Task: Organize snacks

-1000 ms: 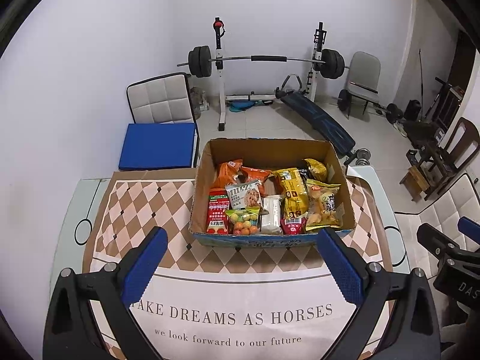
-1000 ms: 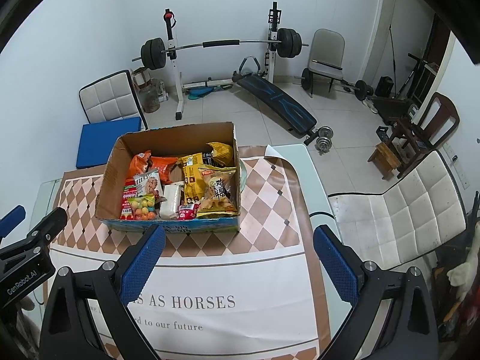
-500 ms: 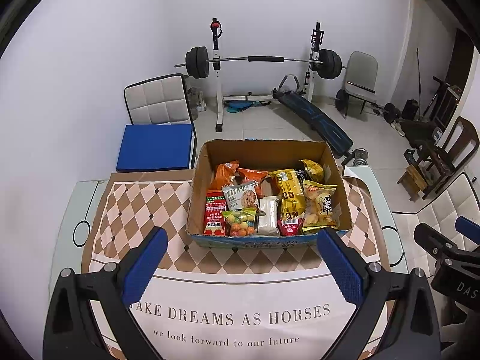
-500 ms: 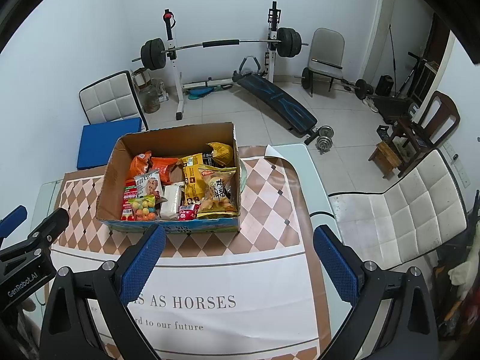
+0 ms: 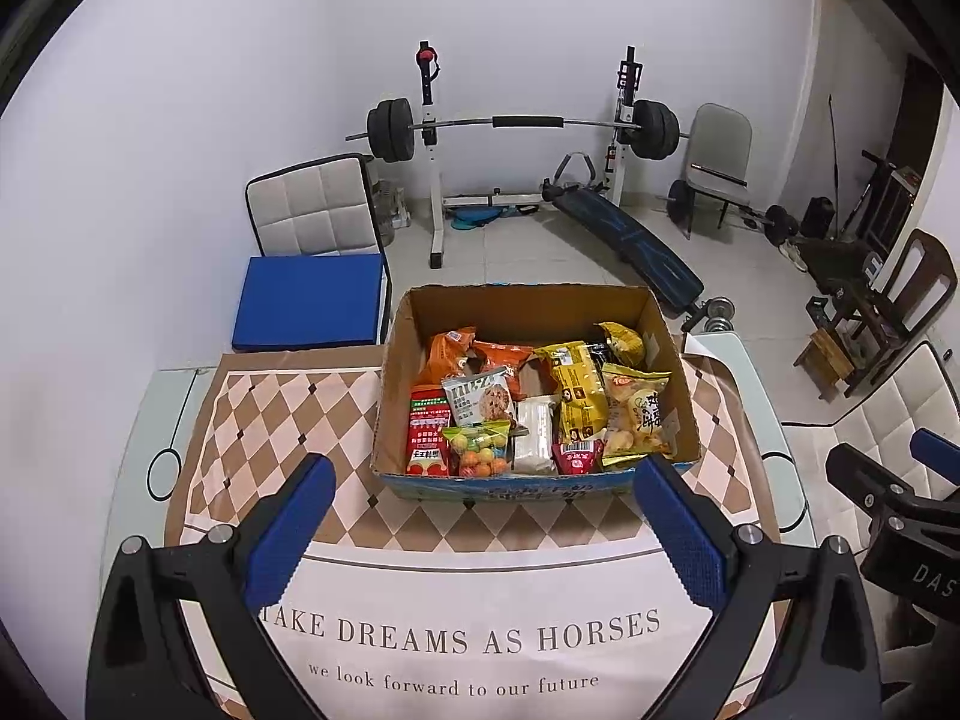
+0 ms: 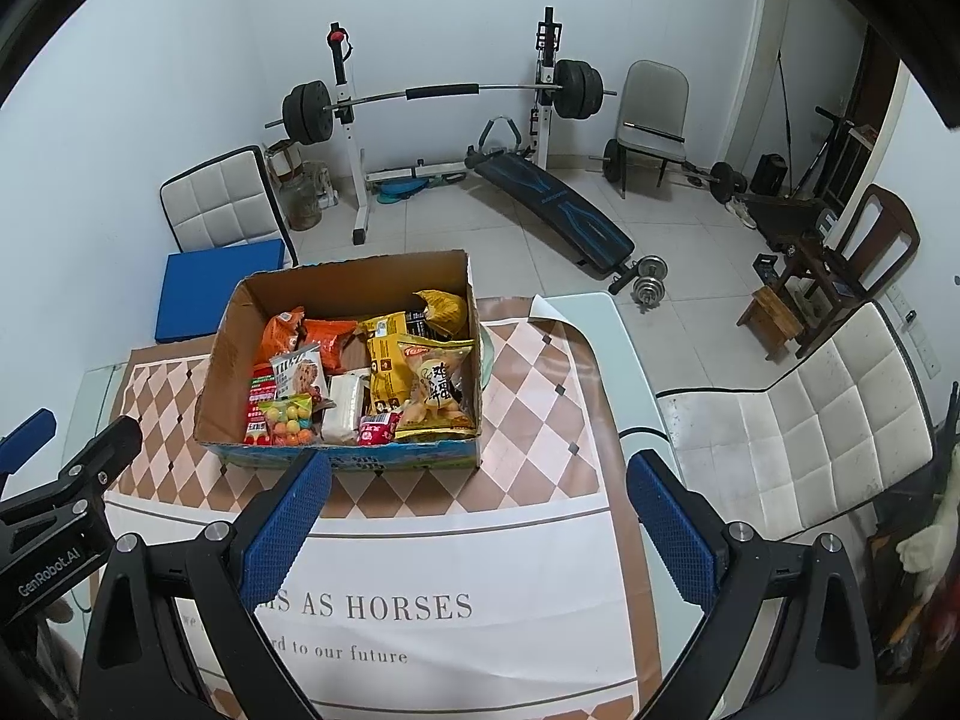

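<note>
Currently the left gripper (image 5: 483, 516) is held above the near part of the table (image 5: 129, 456) with its two blue-padded fingers (image 5: 288, 531) spread wide apart and nothing between them. The cardboard box (image 5: 534, 483) stands ahead of this gripper, on the checkered part of the tablecloth (image 5: 282, 414), with its near wall just beyond the fingertips and roughly centred in the gap. The right gripper (image 6: 477, 516) is also spread wide and empty; from its camera the box (image 6: 342, 459) lies ahead and to the left, with the left fingertip overlapping the near wall in view, though contact cannot be confirmed. Inside the open-topped box the snacks are packed loosely: orange bags (image 5: 453, 348) at the far left, a cookie packet (image 5: 480, 399) in front of them, a red packet (image 5: 429, 429) against the left wall, a candy bag (image 5: 480, 450) of coloured balls at the near wall, a white packet (image 5: 534, 432) in the middle, and yellow bags (image 5: 576, 390) on the right. Each gripper shows at the edge of the other's view, apart from the box. A weight bench (image 5: 522, 126) stands against the far wall.
</note>
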Tool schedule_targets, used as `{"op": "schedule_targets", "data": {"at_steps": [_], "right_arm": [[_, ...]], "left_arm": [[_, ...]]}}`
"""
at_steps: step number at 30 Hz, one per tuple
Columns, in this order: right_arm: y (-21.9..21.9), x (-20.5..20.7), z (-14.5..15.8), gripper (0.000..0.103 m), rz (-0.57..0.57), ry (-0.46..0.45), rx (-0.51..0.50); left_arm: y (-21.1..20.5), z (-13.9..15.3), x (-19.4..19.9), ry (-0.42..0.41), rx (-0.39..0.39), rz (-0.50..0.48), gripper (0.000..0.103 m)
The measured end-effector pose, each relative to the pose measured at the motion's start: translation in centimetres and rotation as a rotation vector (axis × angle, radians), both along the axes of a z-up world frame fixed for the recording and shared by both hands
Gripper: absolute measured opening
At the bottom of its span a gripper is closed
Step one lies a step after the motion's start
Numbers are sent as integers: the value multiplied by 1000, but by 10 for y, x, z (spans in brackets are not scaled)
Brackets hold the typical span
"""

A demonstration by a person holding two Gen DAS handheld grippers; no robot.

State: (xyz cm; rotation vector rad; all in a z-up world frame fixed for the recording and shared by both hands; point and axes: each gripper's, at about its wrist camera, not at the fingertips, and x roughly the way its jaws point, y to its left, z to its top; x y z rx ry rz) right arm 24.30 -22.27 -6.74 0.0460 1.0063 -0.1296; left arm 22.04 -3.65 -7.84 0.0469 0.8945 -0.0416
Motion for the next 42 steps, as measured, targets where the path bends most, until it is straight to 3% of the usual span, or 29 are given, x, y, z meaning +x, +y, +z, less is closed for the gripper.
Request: {"op": "schedule_targets", "data": {"at_steps": [42], "right_arm": [[-1,-1,4,101,-5,3,7]], "left_arm": [[-4,2,-5,0,-2,-35,102]]}}
